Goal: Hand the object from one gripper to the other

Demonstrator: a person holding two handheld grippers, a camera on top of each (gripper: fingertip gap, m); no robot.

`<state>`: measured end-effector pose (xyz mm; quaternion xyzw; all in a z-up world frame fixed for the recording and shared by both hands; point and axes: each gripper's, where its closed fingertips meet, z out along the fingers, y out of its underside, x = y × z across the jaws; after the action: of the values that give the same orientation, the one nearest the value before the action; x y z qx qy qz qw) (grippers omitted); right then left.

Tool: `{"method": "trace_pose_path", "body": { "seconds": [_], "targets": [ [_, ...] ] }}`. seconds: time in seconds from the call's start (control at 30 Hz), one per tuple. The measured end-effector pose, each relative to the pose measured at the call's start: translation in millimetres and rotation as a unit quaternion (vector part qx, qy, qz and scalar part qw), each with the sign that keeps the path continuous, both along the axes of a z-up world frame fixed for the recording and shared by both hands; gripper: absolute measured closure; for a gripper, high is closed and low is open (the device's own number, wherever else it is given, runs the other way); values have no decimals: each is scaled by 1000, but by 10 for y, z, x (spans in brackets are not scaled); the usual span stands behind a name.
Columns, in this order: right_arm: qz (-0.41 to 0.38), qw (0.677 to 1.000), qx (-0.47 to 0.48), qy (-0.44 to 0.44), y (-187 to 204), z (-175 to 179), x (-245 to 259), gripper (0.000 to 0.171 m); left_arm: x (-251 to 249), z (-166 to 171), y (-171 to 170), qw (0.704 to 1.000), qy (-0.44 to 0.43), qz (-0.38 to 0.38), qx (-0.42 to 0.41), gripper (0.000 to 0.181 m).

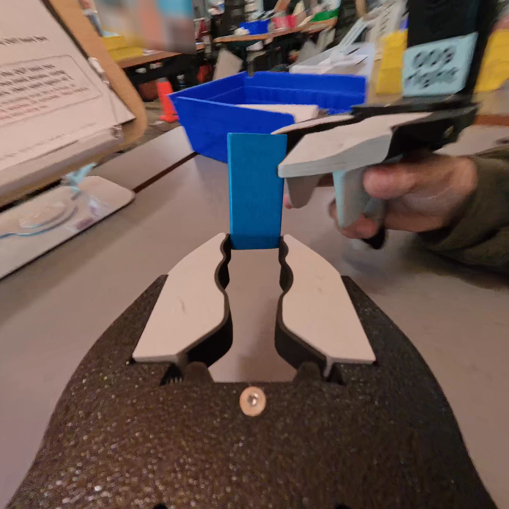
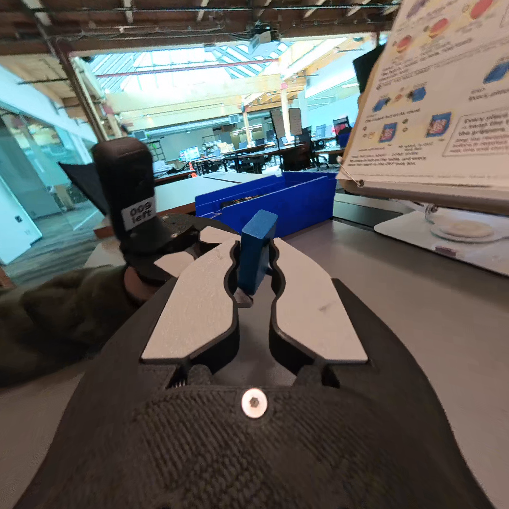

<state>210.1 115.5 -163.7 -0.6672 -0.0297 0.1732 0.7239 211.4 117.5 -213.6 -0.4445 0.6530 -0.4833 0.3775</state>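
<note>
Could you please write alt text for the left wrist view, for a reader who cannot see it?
The left hand-held gripper holds a blue block upright by its lower end, while the right hand-held gripper, gripped by a person's hand, reaches the block's upper right edge. Behind them a blue bin sits on the grey table.

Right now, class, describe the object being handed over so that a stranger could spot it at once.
Find the big blue bin on the grey table. In front of it, the left gripper holds a flat blue block upright: paler than the bin, off the table.
</note>
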Motion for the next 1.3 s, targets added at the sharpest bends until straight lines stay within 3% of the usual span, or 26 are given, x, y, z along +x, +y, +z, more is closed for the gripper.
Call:
{"method": "trace_pose_path", "body": {
  "seconds": [0.07,0.2,0.27,0.4,0.43,0.47,0.57,0.63,0.73,0.83,0.93,1.07,1.23,1.3],
  "targets": [
    [21,999,25,-22,-62,71,-37,125,-108,100,-164,992,-1,-87,-89,149],
    [111,992,58,20,-197,195,-192,117,-411,337,-374,939,4,-245,-243,149],
    [142,986,71,50,-237,247,-257,116,-532,327,-445,922,22,-292,-255,149],
    [206,976,52,56,-261,206,-491,117,-569,184,-536,929,48,-305,-206,149],
    [206,976,47,46,-249,186,-519,122,-563,153,-552,930,54,-304,-199,149],
    [209,976,51,31,-257,182,-545,138,-547,127,-555,933,57,-299,-194,149],
    [202,978,42,33,-233,204,-523,137,-519,184,-512,936,34,-287,-199,149],
    [149,987,53,41,-172,241,-400,137,-395,232,-378,955,-3,-230,-186,150],
    [39,997,37,52,-52,178,-101,138,-196,249,-119,992,-79,-92,-38,135],
    [-35,996,19,76,1,94,105,138,-130,268,-92,983,-128,-24,130,138],
    [-68,995,17,66,20,58,150,138,-33,149,-129,974,-108,8,199,141],
    [-67,996,19,62,45,49,82,138,19,110,-131,977,-97,41,187,160],
    [-45,997,5,57,32,17,93,138,5,116,-14,988,-76,42,125,166],
    [-21,999,4,47,7,29,86,121,-43,149,11,994,-75,12,75,166]
  ]
}}
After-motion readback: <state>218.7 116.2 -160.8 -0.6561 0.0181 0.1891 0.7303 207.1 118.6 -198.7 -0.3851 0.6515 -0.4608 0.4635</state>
